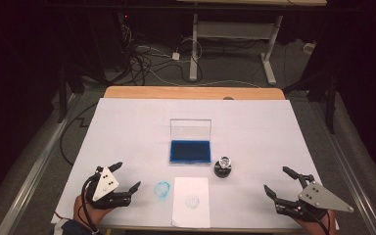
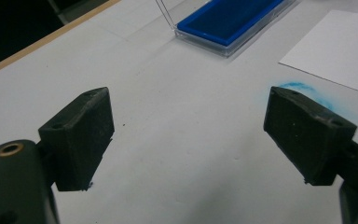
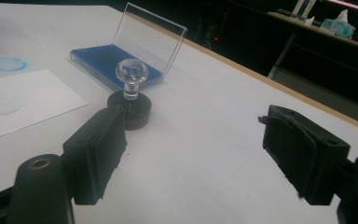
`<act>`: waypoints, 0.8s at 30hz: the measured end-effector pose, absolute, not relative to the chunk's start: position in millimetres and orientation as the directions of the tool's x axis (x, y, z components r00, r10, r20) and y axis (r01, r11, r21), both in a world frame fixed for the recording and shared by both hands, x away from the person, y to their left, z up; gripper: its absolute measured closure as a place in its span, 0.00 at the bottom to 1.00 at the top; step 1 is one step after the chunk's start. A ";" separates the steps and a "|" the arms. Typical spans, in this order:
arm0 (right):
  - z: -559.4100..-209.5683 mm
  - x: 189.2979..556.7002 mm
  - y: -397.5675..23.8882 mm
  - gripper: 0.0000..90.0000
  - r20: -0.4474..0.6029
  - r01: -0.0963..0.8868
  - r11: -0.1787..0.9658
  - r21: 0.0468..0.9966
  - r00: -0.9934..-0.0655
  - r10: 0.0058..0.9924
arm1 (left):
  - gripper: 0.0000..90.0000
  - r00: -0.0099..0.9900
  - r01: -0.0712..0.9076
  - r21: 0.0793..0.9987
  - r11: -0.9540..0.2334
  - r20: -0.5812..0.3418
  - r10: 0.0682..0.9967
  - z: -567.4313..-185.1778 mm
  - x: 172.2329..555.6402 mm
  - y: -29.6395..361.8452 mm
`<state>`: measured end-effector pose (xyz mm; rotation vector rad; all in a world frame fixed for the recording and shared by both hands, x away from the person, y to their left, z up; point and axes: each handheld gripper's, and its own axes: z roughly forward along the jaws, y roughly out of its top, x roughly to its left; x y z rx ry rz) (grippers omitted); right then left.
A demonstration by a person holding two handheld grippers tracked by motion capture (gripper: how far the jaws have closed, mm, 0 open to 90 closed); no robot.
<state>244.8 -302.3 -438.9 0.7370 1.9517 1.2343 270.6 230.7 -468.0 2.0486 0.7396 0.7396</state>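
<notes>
Both claws sit at the near edge, jaws spread wide and holding nothing: the left gripper (image 1: 126,177) near-left of the ink pad (image 1: 190,151), the right gripper (image 1: 280,180) near-right. A paper sheet (image 1: 191,201) lies just nearer than the pad, with a blue smudge (image 1: 162,190) at its left. The stamp (image 1: 223,166) stands just right of the pad; its slick round knob could slip or tip, smearing ink. The pad's upright clear lid (image 1: 190,129) could get knocked.

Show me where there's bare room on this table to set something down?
Bare: the far strip behind the ink pad, and both side margins beyond it. Crowded: the near middle, where the stamp, paper and blue smudge sit between the grippers.
</notes>
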 end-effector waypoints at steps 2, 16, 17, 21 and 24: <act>-439.7 245.3 -304.0 0.23 -0.254 0.104 0.385 0.917 -0.592 0.765 | 0.17 0.657 0.236 0.834 -0.498 0.240 0.715 -468.3 272.4 229.8; -435.4 246.9 -299.2 0.26 -0.217 0.125 0.371 0.920 -0.628 0.747 | 0.18 0.659 0.236 0.836 -0.495 0.237 0.714 -468.9 267.3 233.7; -434.9 247.7 -298.7 0.26 -0.213 0.126 0.370 0.920 -0.632 0.745 | 0.18 0.660 0.235 0.835 -0.498 0.239 0.712 -468.9 266.5 233.4; -432.4 253.9 -296.8 0.26 -0.222 0.130 0.385 0.914 -0.636 0.739 | 0.18 0.659 0.235 0.835 -0.498 0.239 0.713 -468.6 265.6 232.7; -431.3 259.9 -295.5 0.26 -0.219 0.136 0.389 0.911 -0.640 0.736 | 0.18 0.658 0.238 0.829 -0.506 0.245 0.712 -469.4 265.4 232.5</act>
